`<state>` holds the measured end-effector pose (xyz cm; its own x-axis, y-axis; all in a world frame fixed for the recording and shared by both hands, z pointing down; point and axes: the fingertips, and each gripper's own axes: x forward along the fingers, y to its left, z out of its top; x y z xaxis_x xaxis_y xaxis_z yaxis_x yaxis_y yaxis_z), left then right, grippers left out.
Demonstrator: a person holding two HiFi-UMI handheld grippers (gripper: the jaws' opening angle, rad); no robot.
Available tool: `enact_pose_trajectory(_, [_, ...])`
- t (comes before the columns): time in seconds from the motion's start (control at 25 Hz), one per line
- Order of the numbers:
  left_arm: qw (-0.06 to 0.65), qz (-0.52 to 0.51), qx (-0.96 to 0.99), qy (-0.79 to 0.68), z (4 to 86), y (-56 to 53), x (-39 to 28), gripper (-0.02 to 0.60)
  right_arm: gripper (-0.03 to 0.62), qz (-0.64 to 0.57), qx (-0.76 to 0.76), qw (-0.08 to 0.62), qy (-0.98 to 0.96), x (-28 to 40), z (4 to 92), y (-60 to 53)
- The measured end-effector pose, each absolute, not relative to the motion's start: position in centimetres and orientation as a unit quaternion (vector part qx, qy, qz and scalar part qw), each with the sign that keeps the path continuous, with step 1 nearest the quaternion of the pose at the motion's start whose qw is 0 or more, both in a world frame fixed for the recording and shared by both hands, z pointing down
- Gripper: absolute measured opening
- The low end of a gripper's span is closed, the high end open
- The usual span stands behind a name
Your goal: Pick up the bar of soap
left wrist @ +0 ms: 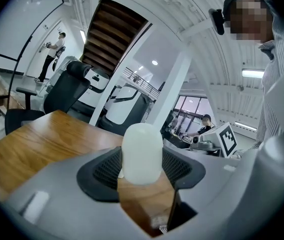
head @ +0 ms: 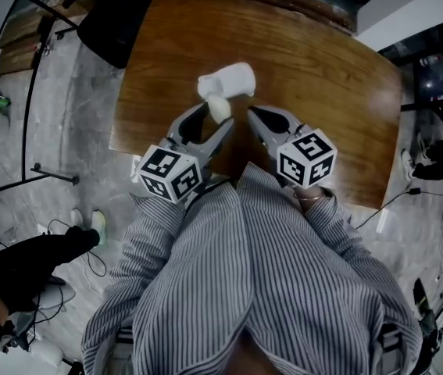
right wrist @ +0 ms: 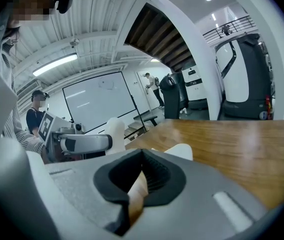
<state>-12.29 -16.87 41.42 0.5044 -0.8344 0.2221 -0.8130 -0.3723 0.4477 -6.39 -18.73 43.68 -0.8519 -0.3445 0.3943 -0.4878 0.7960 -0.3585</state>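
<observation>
Your left gripper (head: 217, 116) is clamped on the bar of soap (head: 220, 106). It's a plain white bar w/ rounded corners & a smooth matte skin. It stands on end betw. the jaws, w/ a dark ribbed pad pressed on either side.

In the head view the soap sits just on your side of the white object (head: 233, 79), a pale lump lying on the wooden surface (head: 323, 76). Can't tell from there if the two touch.

The left gripper view gives you what the head view can't. The bar's domed top rises above the pads & brown wood shows under its lower end. Can't tell if it's clear of the surface or resting on it.

The right gripper view takes your left gripper from the side, soap poking up past its jaw. The white object's top peeks over the right gripper's own jaws.

Your right gripper (head: 251, 114) points at the near right end of the white object. Its jaws are closed together w/ nothing betw. them, only a thin slit of wood showing low down.

Print: each marker cube (head: 170, 172) carries black & white square patterns, as seen in the head view.
</observation>
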Motion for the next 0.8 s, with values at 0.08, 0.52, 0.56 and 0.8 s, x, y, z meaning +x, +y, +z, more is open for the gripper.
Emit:
enact_pose_trajectory(0.08, [0.259, -0.019, 0.829, -0.495, 41.54, -16.84, -12.15, 0.261, 0.002, 0.228, 0.223, 0.157, -0.935, -6.36, 43.75, -18.69])
enact_pose_trajectory(0.52, [0.269, -0.021, 0.829, -0.489, 41.74, -16.8, -12.07, 0.261, 0.002, 0.225, 0.219, 0.162, -0.935, -6.91, 43.77, -18.61])
enact_pose_trajectory(0.56, [0.27, -0.021, 0.829, -0.489, 41.75, -16.84, -12.09, 0.261, 0.002, 0.225, 0.219, 0.162, -0.935, -6.96, 43.77, -18.63])
enact_pose_trajectory(0.8, [0.268, -0.021, 0.83, -0.489, 41.78, -16.95, -12.37, 0.261, 0.002, 0.224, 0.222, 0.161, -0.935, -7.01, 43.64, -18.8])
